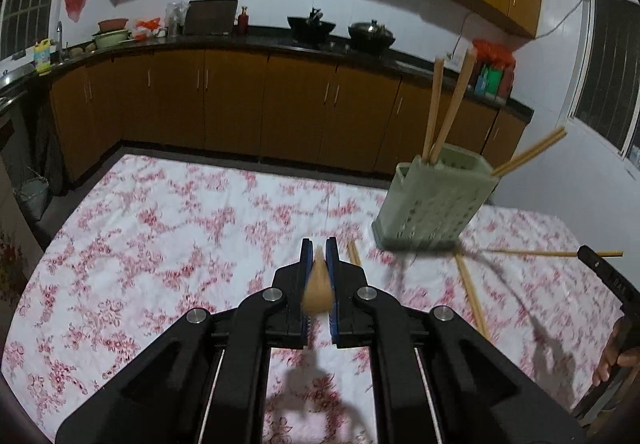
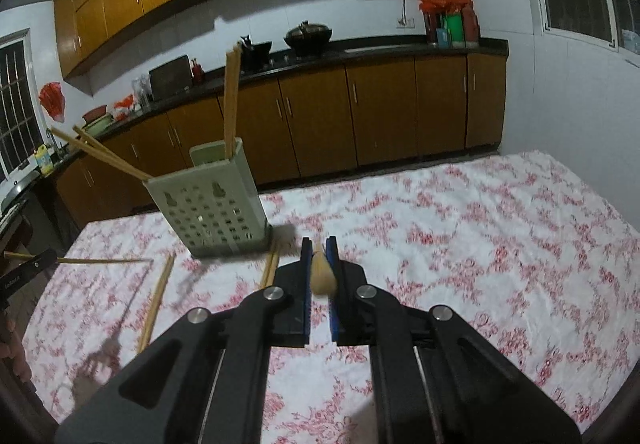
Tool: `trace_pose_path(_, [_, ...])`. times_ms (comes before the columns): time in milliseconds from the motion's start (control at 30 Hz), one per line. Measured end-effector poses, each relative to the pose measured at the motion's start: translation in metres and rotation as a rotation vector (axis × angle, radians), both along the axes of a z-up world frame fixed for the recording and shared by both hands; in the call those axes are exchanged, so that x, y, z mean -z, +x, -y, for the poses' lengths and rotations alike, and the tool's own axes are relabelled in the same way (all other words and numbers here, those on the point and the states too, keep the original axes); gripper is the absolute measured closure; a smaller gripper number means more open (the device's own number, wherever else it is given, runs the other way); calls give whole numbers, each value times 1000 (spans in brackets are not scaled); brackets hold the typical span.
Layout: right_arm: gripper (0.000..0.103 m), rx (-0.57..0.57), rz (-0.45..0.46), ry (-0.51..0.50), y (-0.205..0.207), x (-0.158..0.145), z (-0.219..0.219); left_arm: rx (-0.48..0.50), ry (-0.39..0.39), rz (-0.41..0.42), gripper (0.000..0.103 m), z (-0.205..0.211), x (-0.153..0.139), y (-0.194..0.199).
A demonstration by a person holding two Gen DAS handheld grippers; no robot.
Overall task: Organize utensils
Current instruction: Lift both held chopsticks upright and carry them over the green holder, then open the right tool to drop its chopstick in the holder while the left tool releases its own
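Note:
My left gripper (image 1: 319,244) is shut on a wooden chopstick (image 1: 318,288), which I see end-on and blurred above the floral tablecloth. My right gripper (image 2: 319,242) is shut on another chopstick (image 2: 322,276) in the same way. A pale green perforated utensil holder (image 1: 436,203) stands ahead and to the right in the left wrist view. In the right wrist view the holder (image 2: 212,211) is ahead and to the left. Several chopsticks lean inside it. Loose chopsticks (image 1: 472,296) (image 2: 158,296) lie on the cloth near its base.
The table (image 2: 480,244) has a white cloth with a red flower print. Beyond its far edge runs a dark counter (image 1: 240,39) with brown cabinets, woks and bottles. A hand (image 1: 616,356) shows at the right edge of the left wrist view.

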State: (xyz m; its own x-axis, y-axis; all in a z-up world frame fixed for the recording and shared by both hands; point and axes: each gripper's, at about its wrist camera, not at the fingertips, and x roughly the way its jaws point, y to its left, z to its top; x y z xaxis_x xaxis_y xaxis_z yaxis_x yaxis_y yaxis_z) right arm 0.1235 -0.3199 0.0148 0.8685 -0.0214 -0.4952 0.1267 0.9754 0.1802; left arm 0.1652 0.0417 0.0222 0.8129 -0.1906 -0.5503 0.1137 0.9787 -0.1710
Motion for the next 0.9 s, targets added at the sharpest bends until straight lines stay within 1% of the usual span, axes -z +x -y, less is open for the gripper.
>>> trace_pose_path(167, [95, -24, 75, 31, -6, -32, 2, 28, 2, 74, 96, 5, -28, -7])
trace_pose_path(300, [95, -72, 134, 64, -10, -62, 1, 56, -6, 127, 96, 12, -51, -11])
trace_pose_path(433, [95, -122, 186, 96, -13, -86, -3, 97, -11, 172, 96, 23, -70, -16])
trace_pose_path(533, [95, -146, 245, 114, -15, -106, -8, 127, -17, 213, 96, 34, -84, -20])
trace_pose_path(633, [95, -152, 300, 119, -12, -124, -14, 142, -29, 274, 96, 47, -103, -21])
trace_pose_path(767, [95, -147, 359, 87, 0, -140, -26, 131, -47, 351, 96, 61, -123, -14])
trace_pose_path(900, [95, -137, 357, 53, 21, -139, -34, 96, -69, 406, 96, 71, -135, 1])
